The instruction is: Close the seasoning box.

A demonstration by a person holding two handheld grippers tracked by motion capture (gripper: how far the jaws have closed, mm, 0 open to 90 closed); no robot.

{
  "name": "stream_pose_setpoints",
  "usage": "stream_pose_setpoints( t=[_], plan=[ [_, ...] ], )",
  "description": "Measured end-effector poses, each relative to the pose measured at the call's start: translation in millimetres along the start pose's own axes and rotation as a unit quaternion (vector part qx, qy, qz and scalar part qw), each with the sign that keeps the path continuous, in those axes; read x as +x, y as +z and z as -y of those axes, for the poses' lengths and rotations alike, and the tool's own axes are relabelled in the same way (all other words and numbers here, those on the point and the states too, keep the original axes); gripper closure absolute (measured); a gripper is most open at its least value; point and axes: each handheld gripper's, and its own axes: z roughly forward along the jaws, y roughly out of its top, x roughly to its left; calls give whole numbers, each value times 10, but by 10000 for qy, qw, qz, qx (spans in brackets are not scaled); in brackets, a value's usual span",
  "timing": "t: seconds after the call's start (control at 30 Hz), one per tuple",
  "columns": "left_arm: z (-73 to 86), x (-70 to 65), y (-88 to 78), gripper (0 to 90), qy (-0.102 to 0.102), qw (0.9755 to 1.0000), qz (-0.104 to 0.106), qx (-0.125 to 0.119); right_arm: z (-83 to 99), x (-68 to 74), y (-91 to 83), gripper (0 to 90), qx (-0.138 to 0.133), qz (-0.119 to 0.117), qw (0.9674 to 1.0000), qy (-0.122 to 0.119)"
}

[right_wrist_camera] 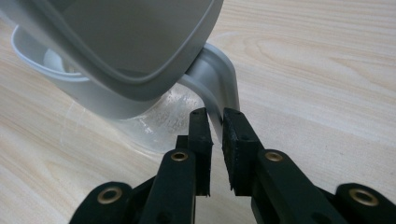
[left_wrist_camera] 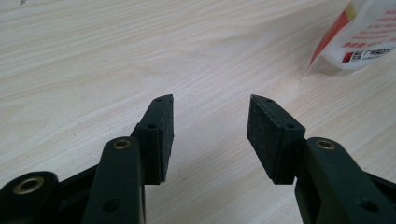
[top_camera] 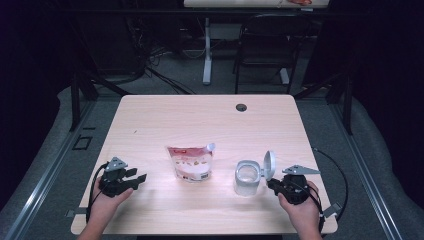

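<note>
The right gripper (right_wrist_camera: 215,116) is clamped on the thin handle (right_wrist_camera: 219,88) of a clear lidded container (top_camera: 248,177) standing at the table's (top_camera: 200,120) right front, lid (top_camera: 269,164) flipped up — a narrow hold that could twist free and tip it. The left gripper (left_wrist_camera: 210,116) rests with jaws apart and empty, near the snack pouch (top_camera: 191,163).

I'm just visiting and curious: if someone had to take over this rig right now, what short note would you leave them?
Left claw: open, nothing between its pads, low over the table just left of the snack pouch.
Right claw: nearly closed around the grey handle of the clear container; I can't tell if the pads press on it.
Done: the container's lid stands flipped open.
Left, probably: pick up the pouch and pour it into the container.
</note>
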Motion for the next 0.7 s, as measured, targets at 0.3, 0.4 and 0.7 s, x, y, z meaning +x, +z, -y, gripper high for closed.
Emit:
stream_pose_setpoints(
  t=[0.3, 0.4, 0.7],
  plan=[
    [18, 14, -23, 512, -20, 10000, -12, 25, -40, -42, 36, 820, -32, 51, 10000, 32],
    [23, 16, -26, 512, -18, 10000, -21, 28, -60, -61, 55, 818, -62, 73, 9999, 69],
    [29, 20, -34, 512, 5, 10000, -25, 74, -130, -141, 121, 808, -148, 35, 9997, 190]
  ],
)
